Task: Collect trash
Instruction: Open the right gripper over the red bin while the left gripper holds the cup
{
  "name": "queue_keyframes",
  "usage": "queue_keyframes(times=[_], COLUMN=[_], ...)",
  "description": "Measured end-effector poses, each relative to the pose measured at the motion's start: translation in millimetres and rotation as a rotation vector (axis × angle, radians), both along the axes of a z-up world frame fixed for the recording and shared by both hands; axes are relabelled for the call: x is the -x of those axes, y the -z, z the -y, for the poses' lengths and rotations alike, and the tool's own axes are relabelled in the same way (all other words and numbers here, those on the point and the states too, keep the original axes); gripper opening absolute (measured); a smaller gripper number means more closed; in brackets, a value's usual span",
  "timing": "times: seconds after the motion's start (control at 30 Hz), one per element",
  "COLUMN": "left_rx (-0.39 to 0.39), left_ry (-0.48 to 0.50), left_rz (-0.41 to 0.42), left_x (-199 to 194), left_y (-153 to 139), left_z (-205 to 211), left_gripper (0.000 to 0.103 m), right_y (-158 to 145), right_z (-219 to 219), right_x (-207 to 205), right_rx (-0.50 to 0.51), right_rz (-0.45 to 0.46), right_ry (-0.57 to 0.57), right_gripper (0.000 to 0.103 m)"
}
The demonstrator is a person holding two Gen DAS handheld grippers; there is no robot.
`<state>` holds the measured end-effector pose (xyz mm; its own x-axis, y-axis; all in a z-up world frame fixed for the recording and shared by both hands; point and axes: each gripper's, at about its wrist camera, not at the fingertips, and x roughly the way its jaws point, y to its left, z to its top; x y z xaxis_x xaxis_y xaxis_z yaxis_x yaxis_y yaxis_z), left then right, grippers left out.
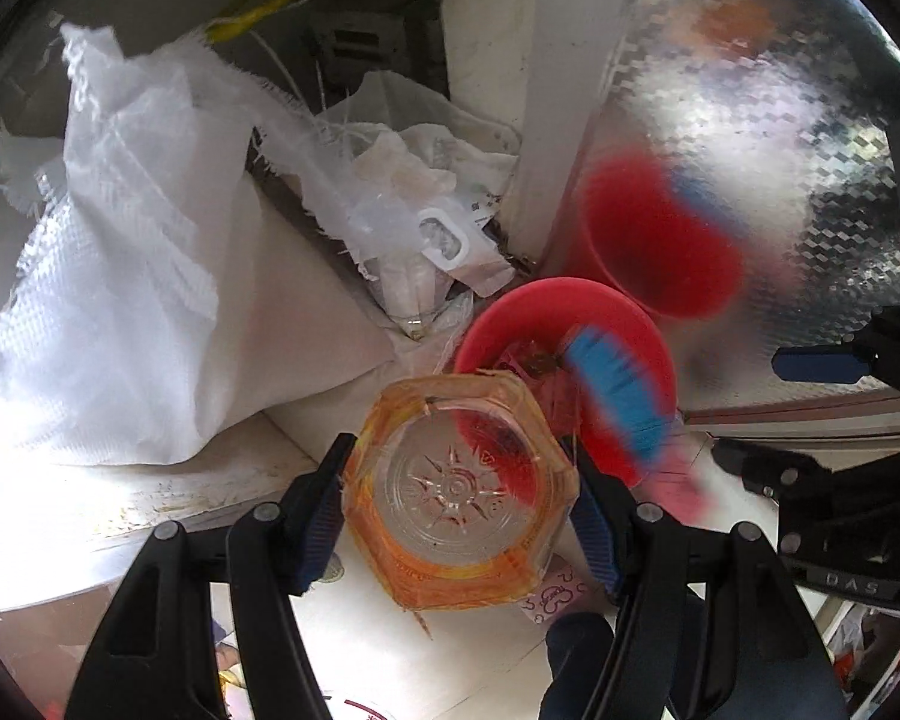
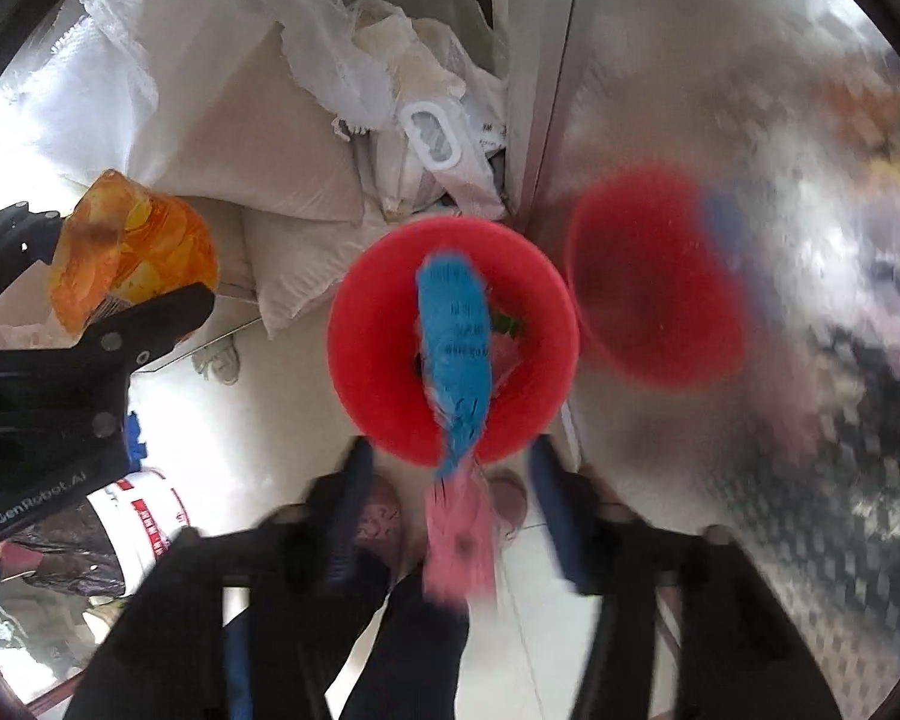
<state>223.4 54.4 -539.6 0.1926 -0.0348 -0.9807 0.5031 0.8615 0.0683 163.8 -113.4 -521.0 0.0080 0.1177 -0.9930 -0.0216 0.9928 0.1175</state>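
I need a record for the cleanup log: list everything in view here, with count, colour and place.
Bin: one, red, on the floor beside the shiny panel.
Wrapper: one, blue and pink, over the bin's mouth.
Bottle: one, clear with orange label, between the left tongs.
Woven sacks: several, white, piled behind the bin.
Shiny panel: one, silver, reflecting the bin.
Bucket: one, white with red print, lower left.
Left tongs: black, blue pads, shut on the bottle.
Right tongs: black, open above the bin.
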Motion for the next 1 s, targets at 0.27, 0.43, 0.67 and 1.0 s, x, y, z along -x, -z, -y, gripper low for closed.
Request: queue_keyframes(times=[0.27, 0.43, 0.67, 1.0], left_rx=[-0.003, -0.001, 0.005, 0.028], left_ry=[0.023, 0.054, 0.109, 0.164], left_rz=[-0.019, -0.028, -0.044, -0.052], left_x=[2.0, 3.9, 9.7, 16.2], left_y=[4.4, 7.6, 9.6, 8.4], left_z=[4.9, 12.1, 27.5, 47.1], left_gripper=[0.064, 0.064, 0.064, 0.065], right_y=[3.2, 2.5, 1.7, -4.9], right_z=[3.1, 7.8, 19.3, 31.0], right_x=[6.7, 14.1, 30.3, 45.3], right_rx=[-0.003, 0.024, 0.035, 0.053], right_rz=[-0.015, -0.007, 0.001, 0.011], right_ry=[0.038, 0.076, 0.157, 0.227], right_gripper=[0.065, 0.066, 0.066, 0.066])
